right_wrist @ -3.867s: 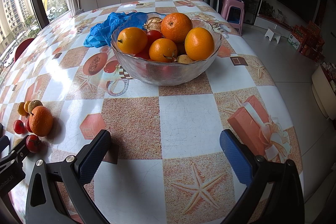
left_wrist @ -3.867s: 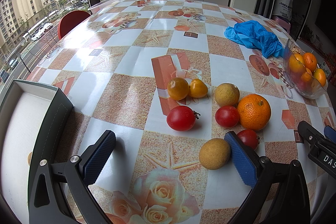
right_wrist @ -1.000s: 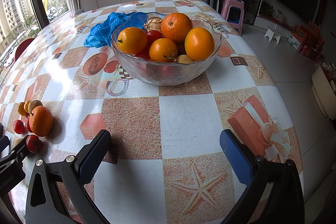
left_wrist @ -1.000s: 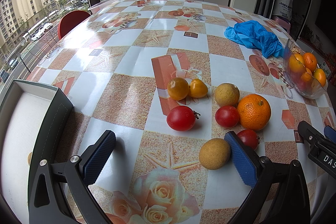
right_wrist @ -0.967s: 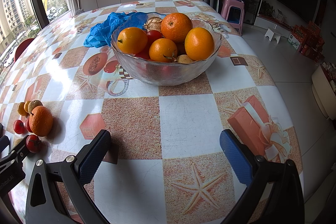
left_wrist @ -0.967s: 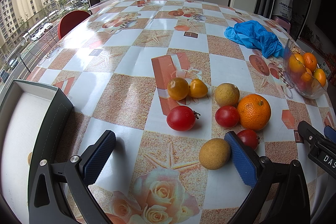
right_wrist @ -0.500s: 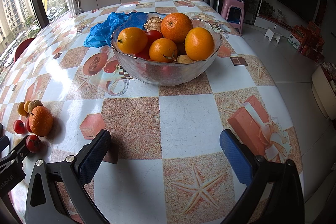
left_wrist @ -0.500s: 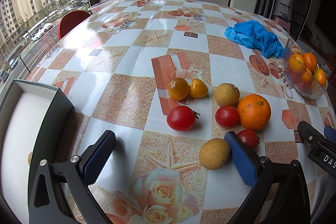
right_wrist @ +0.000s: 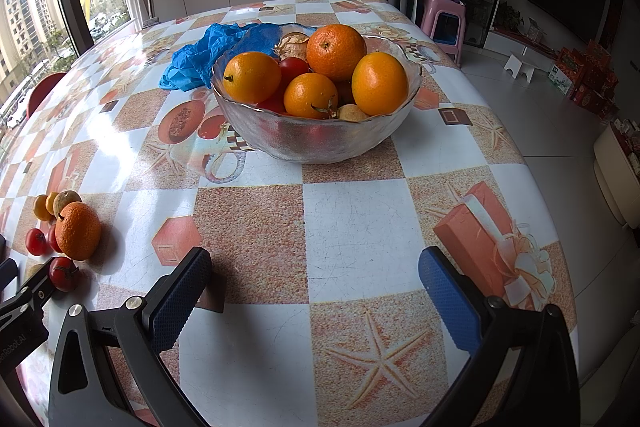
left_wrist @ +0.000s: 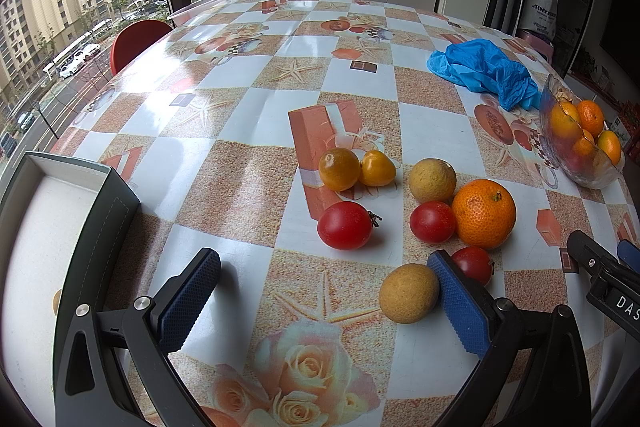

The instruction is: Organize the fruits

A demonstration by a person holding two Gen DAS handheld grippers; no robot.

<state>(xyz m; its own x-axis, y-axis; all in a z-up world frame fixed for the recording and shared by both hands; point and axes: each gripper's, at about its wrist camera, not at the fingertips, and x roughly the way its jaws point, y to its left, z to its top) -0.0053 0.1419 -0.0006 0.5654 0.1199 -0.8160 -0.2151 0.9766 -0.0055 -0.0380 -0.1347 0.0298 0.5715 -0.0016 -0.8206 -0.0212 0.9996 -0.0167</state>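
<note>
Sitting low over the glossy checkered surface (left_wrist: 248, 75), the left claw (left_wrist: 320, 291) gapes wide and empty, its right pad beside a round tan fruit (left_wrist: 408, 293); loose tomatoes (left_wrist: 345, 225) and a dimpled orange (left_wrist: 484, 213) lie ahead. Likewise spread and empty, the right claw (right_wrist: 316, 287) faces the rippled glass bowl (right_wrist: 316, 135) heaped with oranges.

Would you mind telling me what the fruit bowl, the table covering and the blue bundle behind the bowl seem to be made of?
Bowl: probably glass, translucent and frosted, wavy rim, fruit showing through.
Table covering: likely glossy vinyl or oilcloth; printed checks, window glare.
Blue bundle: thin crumpled plastic, perhaps a bag or gloves; cannot tell which.
</note>
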